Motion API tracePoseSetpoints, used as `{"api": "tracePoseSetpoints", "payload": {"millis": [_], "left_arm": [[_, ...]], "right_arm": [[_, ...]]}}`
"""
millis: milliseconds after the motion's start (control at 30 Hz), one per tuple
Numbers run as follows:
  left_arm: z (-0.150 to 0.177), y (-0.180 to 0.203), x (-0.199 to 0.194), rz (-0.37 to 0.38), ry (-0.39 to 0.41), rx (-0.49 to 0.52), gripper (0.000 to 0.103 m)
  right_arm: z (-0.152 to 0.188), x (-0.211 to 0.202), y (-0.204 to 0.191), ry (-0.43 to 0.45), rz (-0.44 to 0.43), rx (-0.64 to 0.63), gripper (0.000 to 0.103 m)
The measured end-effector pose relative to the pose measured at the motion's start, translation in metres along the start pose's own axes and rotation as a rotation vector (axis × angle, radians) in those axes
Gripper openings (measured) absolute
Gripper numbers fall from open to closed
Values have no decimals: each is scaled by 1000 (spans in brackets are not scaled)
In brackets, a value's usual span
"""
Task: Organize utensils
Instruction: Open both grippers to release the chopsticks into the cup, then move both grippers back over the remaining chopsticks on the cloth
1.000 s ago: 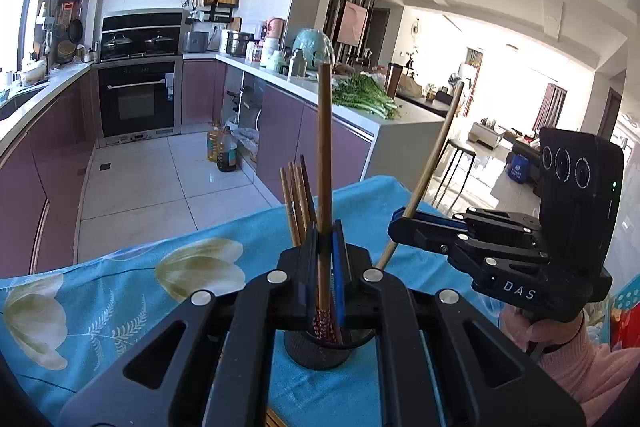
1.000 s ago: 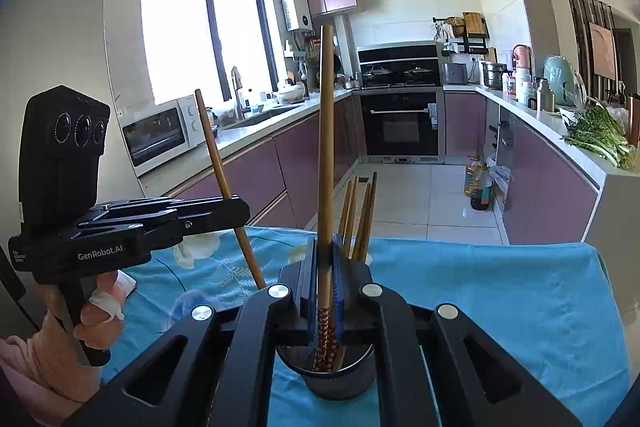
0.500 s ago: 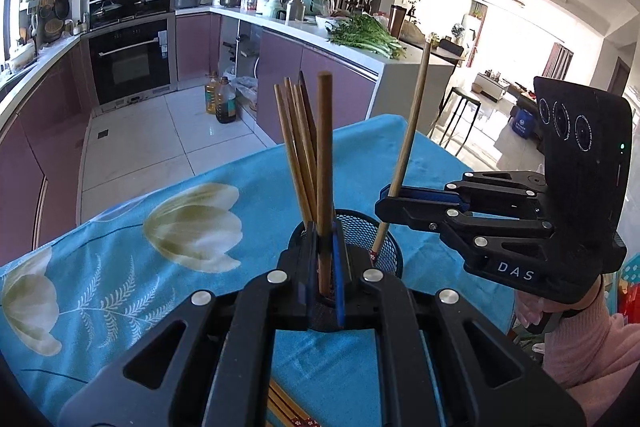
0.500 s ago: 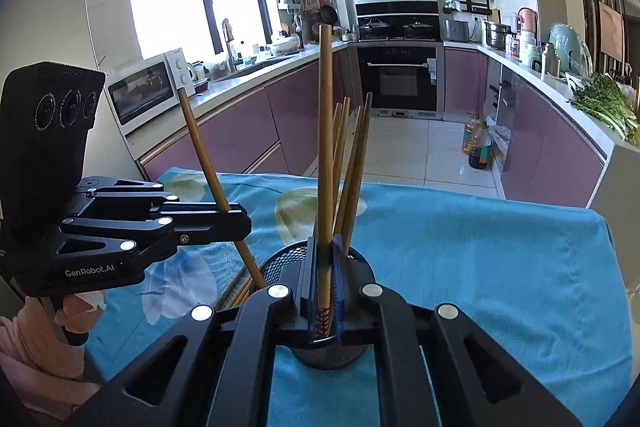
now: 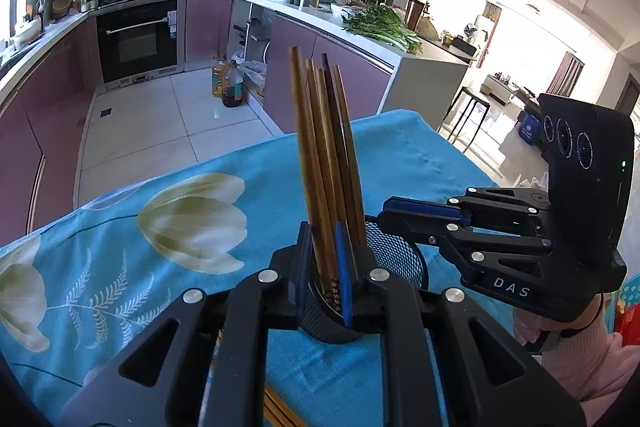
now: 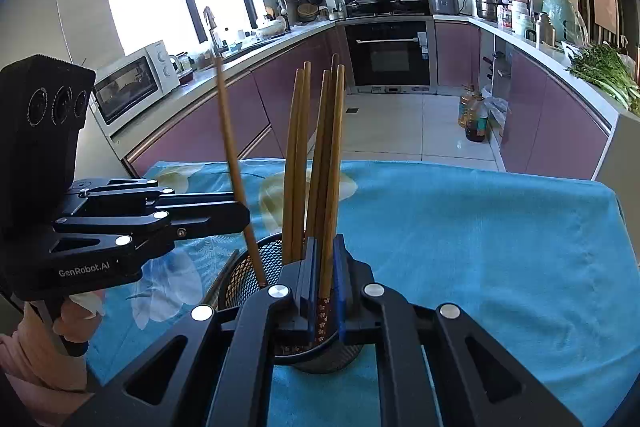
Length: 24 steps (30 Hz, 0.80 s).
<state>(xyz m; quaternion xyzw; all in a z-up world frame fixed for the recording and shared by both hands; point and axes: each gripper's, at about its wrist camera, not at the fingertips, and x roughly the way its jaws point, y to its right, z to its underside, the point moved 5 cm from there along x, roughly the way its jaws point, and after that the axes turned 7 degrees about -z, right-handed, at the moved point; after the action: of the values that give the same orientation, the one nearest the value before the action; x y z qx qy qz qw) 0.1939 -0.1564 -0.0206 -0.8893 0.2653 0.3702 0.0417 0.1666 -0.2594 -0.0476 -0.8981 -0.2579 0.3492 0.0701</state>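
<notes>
Closest to us, the left gripper has its jaws opening around the left chopstick. The stick sits between the blue pads with its patterned end already low inside the black mesh holder, and the pads look to have let go of it, though blur on the wood makes that hard to confirm. We read this as a release: the tip is past the rim, so the holder can take over.

The right gripper is pinching the right chopstick firmly, pads pressed on the wood just above its patterned end. That end is also down inside the holder. We hold it near upright so it slides in alongside the others rather than catching the mesh.

A bundle of standing chopsticks leans together in the holder, touching both incoming sticks. A few loose chopsticks lie on the blue tablecloth beneath the left gripper, so by our judgement some sorting remains.

Beyond the table are the oven and greens on the counter
</notes>
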Motion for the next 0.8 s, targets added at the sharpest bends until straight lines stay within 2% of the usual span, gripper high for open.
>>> {"api": "tracePoseSetpoints", "payload": {"millis": [400, 500, 567, 733, 800], "left_arm": [[20, -20, -39, -52, 107, -60, 17], [29, -25, -57, -87, 153, -58, 26], [36, -28, -68, -112, 175, -60, 39], [58, -44, -86, -180, 188, -86, 42], [70, -51, -89, -220, 187, -86, 47]], "right_arm": [[3, -11, -10, 47, -13, -11, 19], [7, -20, -22, 72, -31, -40, 24], [9, -27, -34, 83, -48, -70, 28], [20, -39, -63, 90, -105, -135, 33], [28, -38, -72, 79, -130, -150, 37]]}}
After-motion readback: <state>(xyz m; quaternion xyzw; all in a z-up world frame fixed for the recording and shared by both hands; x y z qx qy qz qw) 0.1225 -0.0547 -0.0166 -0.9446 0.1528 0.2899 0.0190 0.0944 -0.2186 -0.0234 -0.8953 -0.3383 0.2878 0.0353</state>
